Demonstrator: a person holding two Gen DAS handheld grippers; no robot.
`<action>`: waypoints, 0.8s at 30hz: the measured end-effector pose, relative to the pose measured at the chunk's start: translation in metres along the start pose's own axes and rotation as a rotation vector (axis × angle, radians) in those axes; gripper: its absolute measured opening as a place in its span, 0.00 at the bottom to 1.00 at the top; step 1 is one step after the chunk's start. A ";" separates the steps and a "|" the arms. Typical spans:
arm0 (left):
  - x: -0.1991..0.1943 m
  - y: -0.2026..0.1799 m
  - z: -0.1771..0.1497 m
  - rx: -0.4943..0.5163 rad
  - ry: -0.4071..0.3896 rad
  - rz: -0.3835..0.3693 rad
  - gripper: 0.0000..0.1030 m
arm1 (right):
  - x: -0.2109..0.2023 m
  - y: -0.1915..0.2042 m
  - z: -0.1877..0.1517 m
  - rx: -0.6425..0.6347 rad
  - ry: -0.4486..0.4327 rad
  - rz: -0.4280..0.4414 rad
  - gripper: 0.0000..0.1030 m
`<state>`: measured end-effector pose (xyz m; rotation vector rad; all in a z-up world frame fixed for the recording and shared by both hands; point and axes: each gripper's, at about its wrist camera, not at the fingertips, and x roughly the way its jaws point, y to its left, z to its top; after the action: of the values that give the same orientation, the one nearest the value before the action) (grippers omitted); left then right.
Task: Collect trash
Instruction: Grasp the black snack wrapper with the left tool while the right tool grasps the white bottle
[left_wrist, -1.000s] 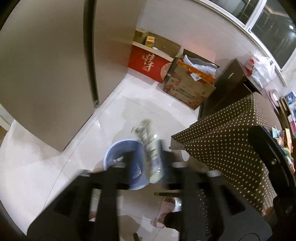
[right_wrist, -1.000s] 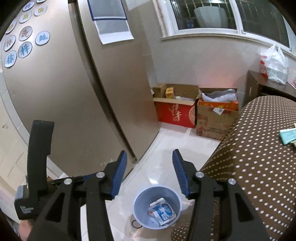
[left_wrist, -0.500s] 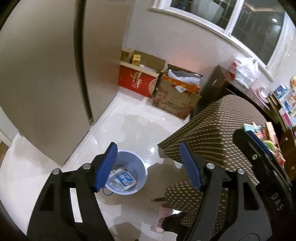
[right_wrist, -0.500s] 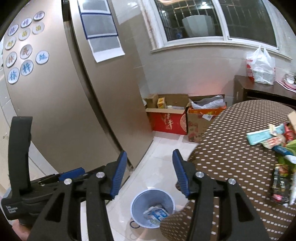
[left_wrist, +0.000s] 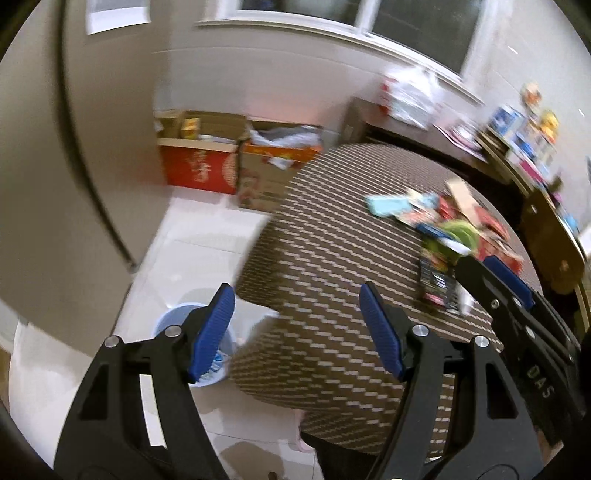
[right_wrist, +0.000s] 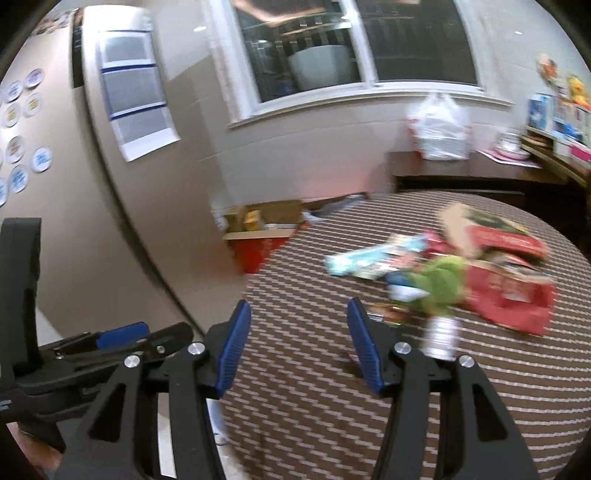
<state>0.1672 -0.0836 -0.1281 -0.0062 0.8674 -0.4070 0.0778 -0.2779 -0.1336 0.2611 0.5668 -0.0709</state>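
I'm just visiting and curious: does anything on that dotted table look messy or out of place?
Yes. A heap of litter lies loose across the far side of the table: crumpled red packaging, a pale blue packet, something green and a small bottle. Blur hides finer detail. The bin stands on the floor beside the table.

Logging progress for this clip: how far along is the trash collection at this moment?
Done: the blue bin on the floor already holds some wrappers. In hand: nothing; the left tool and right tool are both open and empty. Left: a pile of wrappers and a clear plastic bottle still lie on the dotted tablecloth.
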 end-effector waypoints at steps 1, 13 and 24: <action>0.004 -0.010 -0.001 0.019 0.008 -0.009 0.67 | -0.001 -0.014 0.000 0.016 0.004 -0.020 0.52; 0.061 -0.107 -0.012 0.203 0.097 -0.083 0.67 | -0.005 -0.103 -0.021 0.147 0.047 -0.123 0.52; 0.100 -0.133 -0.004 0.246 0.142 -0.095 0.56 | 0.012 -0.116 -0.020 0.176 0.085 -0.097 0.53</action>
<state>0.1752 -0.2408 -0.1821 0.2110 0.9541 -0.6062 0.0617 -0.3841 -0.1820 0.4096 0.6591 -0.2045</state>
